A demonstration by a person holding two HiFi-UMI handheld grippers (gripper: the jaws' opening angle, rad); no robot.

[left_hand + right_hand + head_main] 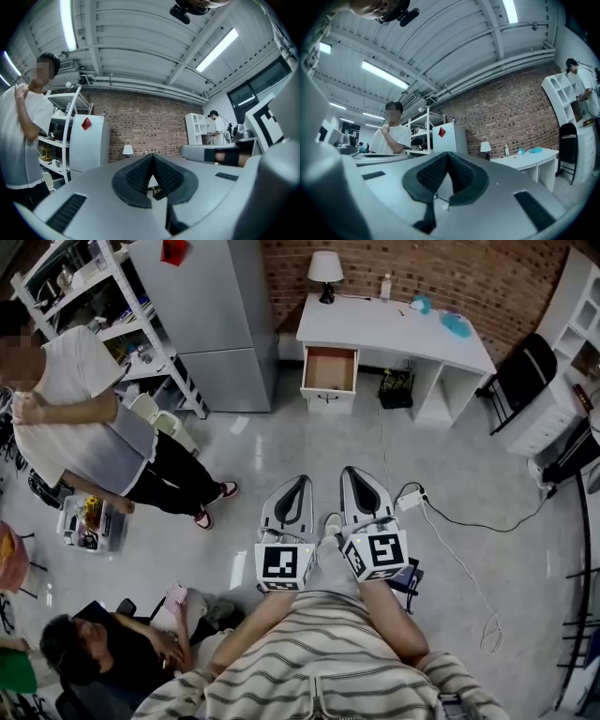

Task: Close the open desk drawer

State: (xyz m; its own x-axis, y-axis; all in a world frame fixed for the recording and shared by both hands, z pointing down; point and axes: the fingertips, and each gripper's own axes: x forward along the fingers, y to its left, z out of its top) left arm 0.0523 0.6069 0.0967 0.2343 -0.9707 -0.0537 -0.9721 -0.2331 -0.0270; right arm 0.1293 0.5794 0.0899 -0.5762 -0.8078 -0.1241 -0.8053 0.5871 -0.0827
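Observation:
The white desk [403, 334] stands against the brick wall, far ahead of me. Its left drawer [330, 368] is pulled out, showing an empty wooden bottom. My left gripper [301, 481] and right gripper [350, 472] are side by side over the floor, both pointing at the desk and well short of it. Both are shut with nothing between the jaws. In the left gripper view the left gripper [151, 157] has its pads meeting at the tip. The right gripper view shows the right gripper [447, 154] shut too, with the desk [529, 157] off to the right.
A person [84, 418] stands at the left and another [103, 643] sits at the lower left. A grey cabinet [211, 315] and a shelf rack [103, 306] stand left of the desk. A black chair [520, 376] is at the right. A power strip [410, 500] with cables lies on the floor.

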